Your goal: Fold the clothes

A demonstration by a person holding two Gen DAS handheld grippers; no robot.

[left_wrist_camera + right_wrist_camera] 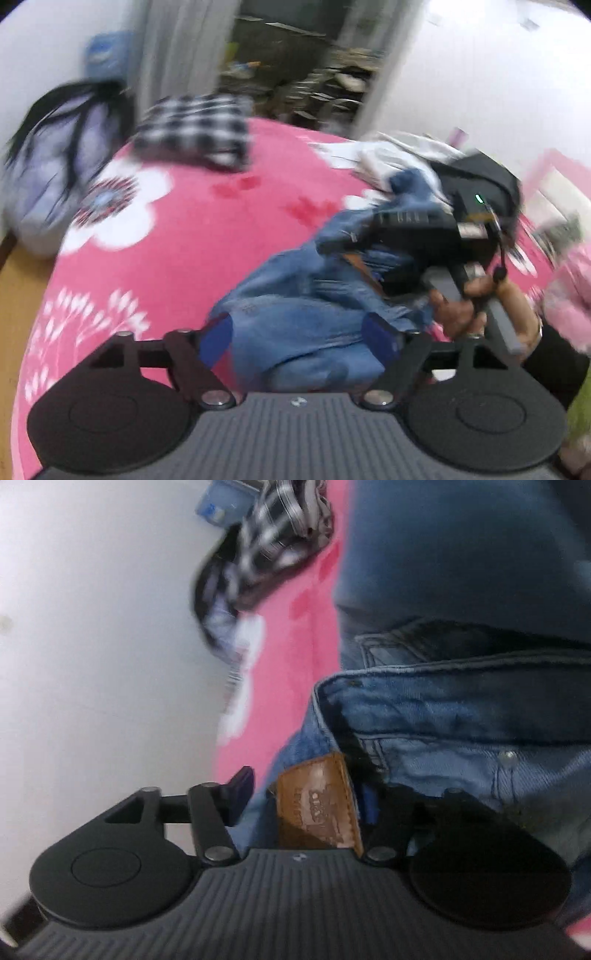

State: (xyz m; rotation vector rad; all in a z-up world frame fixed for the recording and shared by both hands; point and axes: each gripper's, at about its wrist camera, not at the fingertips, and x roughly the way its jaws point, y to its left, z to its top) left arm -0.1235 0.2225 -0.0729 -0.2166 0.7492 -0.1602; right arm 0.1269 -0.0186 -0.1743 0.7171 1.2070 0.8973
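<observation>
Blue denim jeans lie bunched on the pink flowered blanket. Left gripper and right gripper are both spread wide, pinching nothing. A grab now could catch only one layer, so the fold goes crooked.

The blue jeans lie crumpled in a heap on the pink flowered blanket. Their waistband faces up, with a brown leather patch showing at its edge.
</observation>
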